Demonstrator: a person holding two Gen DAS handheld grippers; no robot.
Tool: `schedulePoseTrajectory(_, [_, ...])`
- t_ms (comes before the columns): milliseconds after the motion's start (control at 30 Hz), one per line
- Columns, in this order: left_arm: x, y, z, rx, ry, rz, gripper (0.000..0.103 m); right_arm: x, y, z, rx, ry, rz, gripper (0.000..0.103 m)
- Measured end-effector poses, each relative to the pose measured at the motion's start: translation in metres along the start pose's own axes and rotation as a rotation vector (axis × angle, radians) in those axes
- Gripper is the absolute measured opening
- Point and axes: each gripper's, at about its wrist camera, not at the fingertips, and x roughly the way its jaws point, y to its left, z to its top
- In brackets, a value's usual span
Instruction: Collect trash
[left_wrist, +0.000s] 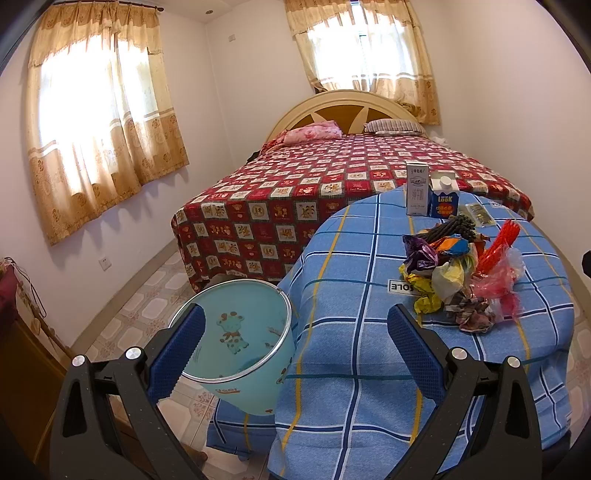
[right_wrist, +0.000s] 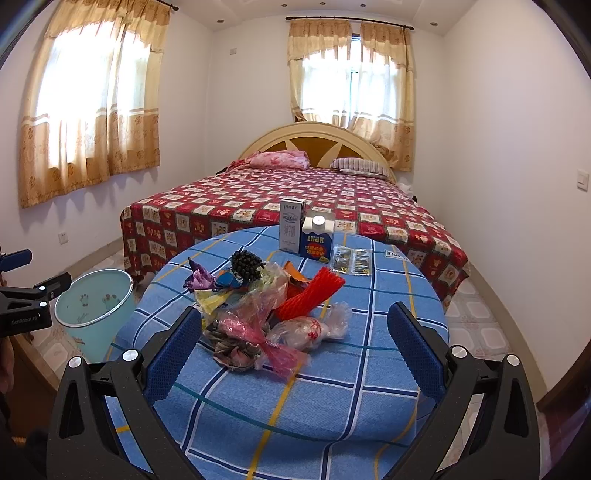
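A pile of trash (right_wrist: 266, 306) lies on the round table with the blue checked cloth (right_wrist: 314, 387): crumpled wrappers, clear plastic bags, a red foam net (right_wrist: 310, 295) and a black foam net (right_wrist: 245, 264). The pile also shows in the left wrist view (left_wrist: 461, 273). A light blue bin with a giraffe print (left_wrist: 236, 332) stands on the floor left of the table; it also shows in the right wrist view (right_wrist: 94, 310). My left gripper (left_wrist: 295, 354) is open and empty, between bin and table edge. My right gripper (right_wrist: 295, 354) is open and empty, just short of the pile.
Two cartons, one white (right_wrist: 291, 230) and one blue (right_wrist: 317, 240), stand at the table's far edge beside flat sachets (right_wrist: 351, 260). A bed with a red patterned cover (right_wrist: 295, 199) lies behind the table. Tiled floor (left_wrist: 147, 302) runs along the left wall.
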Motion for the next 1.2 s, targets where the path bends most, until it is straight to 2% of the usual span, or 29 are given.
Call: schedulePoseTrajectory(1200, [0.0064, 0.0022, -0.0016, 0.001, 0.017, 0.0, 0.097, 0.0076, -0.0026, -0.0037, 0.012, 0.008, 0.001, 0.098])
